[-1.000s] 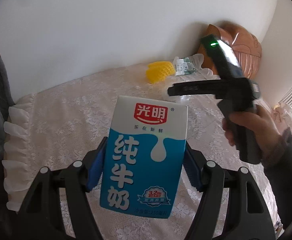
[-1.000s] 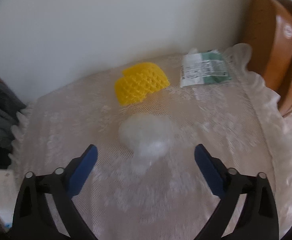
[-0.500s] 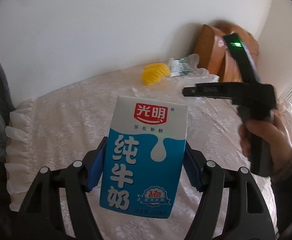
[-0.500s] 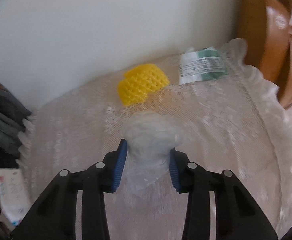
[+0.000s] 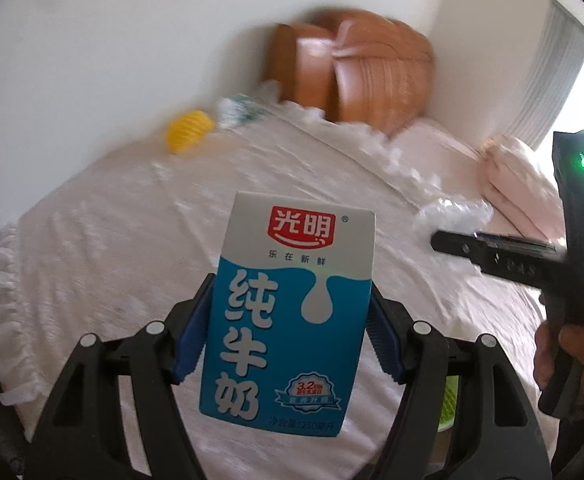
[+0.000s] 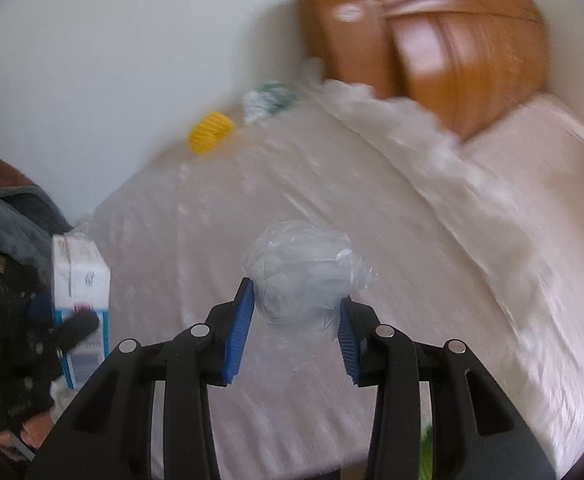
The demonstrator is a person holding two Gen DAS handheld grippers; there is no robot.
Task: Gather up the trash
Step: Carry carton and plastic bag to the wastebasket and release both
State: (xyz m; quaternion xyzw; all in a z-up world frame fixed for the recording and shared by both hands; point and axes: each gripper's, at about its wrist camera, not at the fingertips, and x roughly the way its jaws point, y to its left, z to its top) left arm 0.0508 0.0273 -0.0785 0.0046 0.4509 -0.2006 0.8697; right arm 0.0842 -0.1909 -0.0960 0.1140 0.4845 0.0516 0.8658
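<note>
- The left tongs grip a blue-and-white cardboard milk carton with a red logo, its blue pads pressed flat on the carton's two sides; the carton stands upright in the grip, above the bed
- The right tongs have just been closing and now hold a crumpled ball of clear thin plastic film, squeezed between the two blue pads, lifted off the bed
- In the left wrist view the same plastic ball shows at the tip of the right tongs, whose black handle is wrapped by the person's right hand at the right edge
- In the right wrist view the carton shows at the left edge, in front of the dark gloved left hand
- The bed with a pale pink lace cover fills the middle of both views; its frilled white edge runs along the left
- A yellow foam mesh fruit sleeve lies at the far end of the bed close to the white wall, and just beside it lies a crumpled white and green plastic wrapper; both are blurred
- An orange-brown wooden headboard stands in the corner behind the wrapper
- A pale pink pillow rests at the right, beyond the plastic ball
</note>
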